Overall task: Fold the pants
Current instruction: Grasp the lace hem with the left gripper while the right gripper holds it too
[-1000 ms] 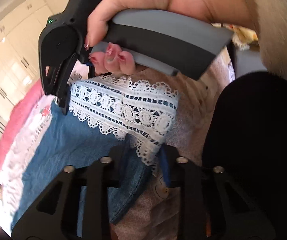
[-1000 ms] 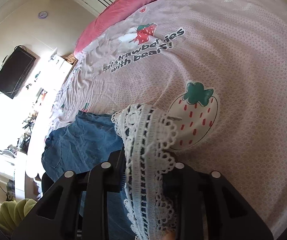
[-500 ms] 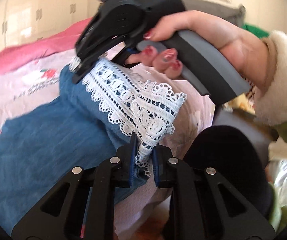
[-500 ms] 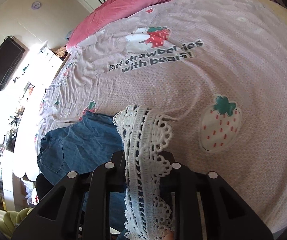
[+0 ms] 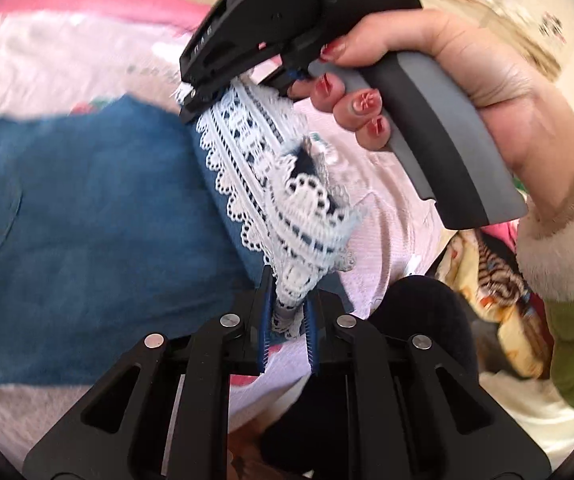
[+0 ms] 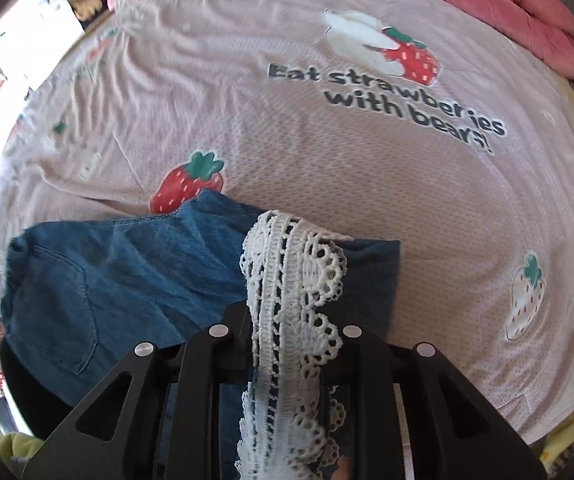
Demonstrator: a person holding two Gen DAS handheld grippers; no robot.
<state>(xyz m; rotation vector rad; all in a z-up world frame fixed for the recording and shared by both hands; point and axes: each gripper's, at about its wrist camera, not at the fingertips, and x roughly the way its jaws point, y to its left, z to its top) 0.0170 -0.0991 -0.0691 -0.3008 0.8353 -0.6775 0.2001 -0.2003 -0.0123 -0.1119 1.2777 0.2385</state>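
One pair of blue denim pants lay on the pink strawberry-print bedsheet, its single white lace hem lifted between two grippers. The left gripper was clamped on the near end of the lace; the right gripper, held by the right hand, pinched the far end. In the right wrist view the lace draped over the right gripper. Open sheet stretched far and right of the pants; a pink quilt edged the far side.
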